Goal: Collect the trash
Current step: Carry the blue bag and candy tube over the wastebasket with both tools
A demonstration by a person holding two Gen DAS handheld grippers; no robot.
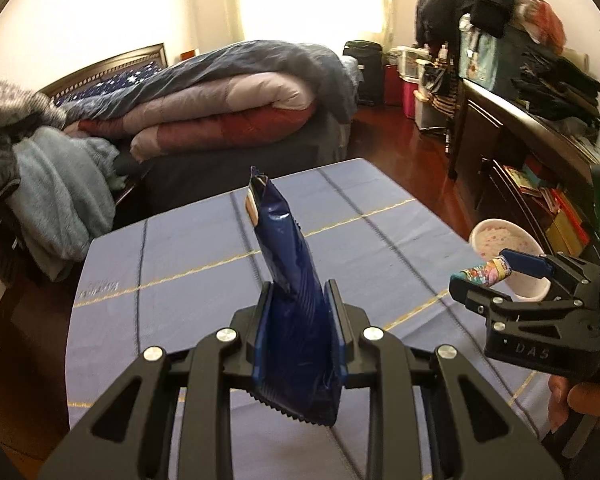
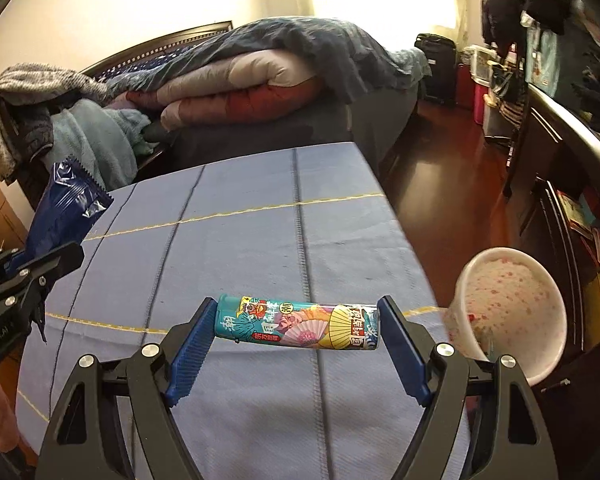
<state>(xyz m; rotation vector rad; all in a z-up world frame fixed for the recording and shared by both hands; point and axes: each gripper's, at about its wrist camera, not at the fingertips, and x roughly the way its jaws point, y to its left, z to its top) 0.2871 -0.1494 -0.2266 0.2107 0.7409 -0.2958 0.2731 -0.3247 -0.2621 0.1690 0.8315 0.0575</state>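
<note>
with the left tongs [image 1: 298,300] clamped on a blue wrapper [image 1: 288,280] and the right tongs [image 2: 296,332] gripping a colourful can [image 2: 296,325] endwise above the bench [image 2: 240,240], both pieces look gathered, so next comes carrying them to the pink-speckled bin [image 2: 508,312].

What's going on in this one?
A person is clearing trash off a table with a blue cloth, one tool per hand. The left tool is shut on a dark blue wrapper; the right tool clamps a colourful can end to end. Both are lifted clear of the table. A speckled pink bin waits at the table's right edge.
</note>
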